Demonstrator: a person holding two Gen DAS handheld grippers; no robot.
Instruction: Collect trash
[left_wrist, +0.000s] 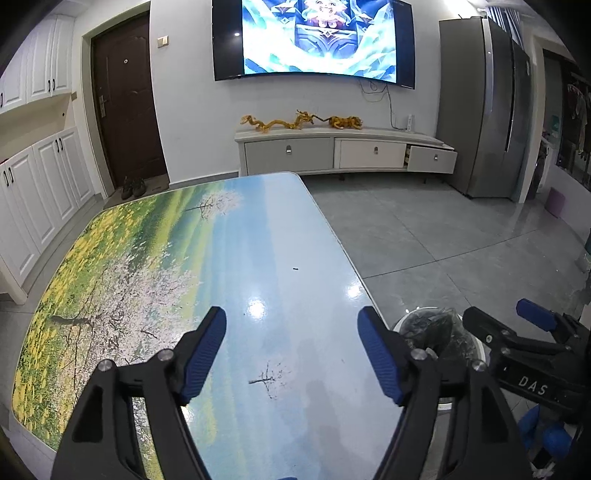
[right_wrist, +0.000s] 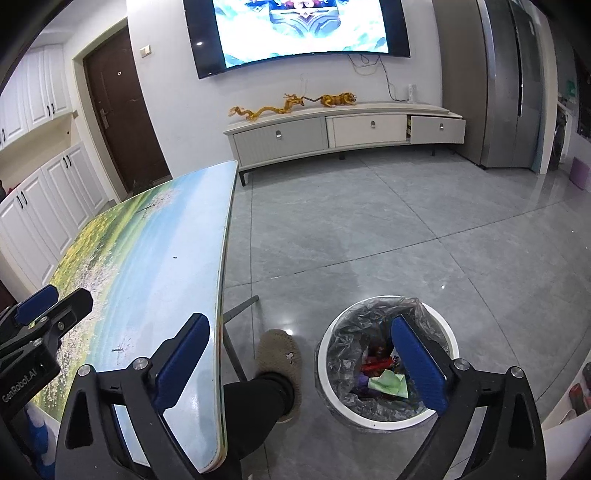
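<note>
My left gripper (left_wrist: 291, 317) hangs open over the near end of the landscape-printed table (left_wrist: 258, 229), with nothing between its blue pads. A tiny dark speck (left_wrist: 295, 269) lies on the tabletop ahead of it. My right gripper (right_wrist: 301, 325) is wide open and empty, straddling the table's right edge (right_wrist: 221, 288) and the floor. Its right finger (right_wrist: 417, 365) stands over a white round bin (right_wrist: 369, 421) lined with a grey plastic bag. In the bin lie green paper (right_wrist: 388, 384), a red wrapper (right_wrist: 373, 367) and something purple. The bin (left_wrist: 439, 328) and right gripper (left_wrist: 498, 317) also show in the left wrist view.
A person's slippered foot (right_wrist: 279, 354) and dark-clad leg stand between table and bin. A table leg (right_wrist: 240, 310) slants beside it. Across the grey tiled floor stand a TV cabinet (right_wrist: 332, 136) with one drawer ajar, a fridge (right_wrist: 517, 92) and white cupboards (left_wrist: 44, 192).
</note>
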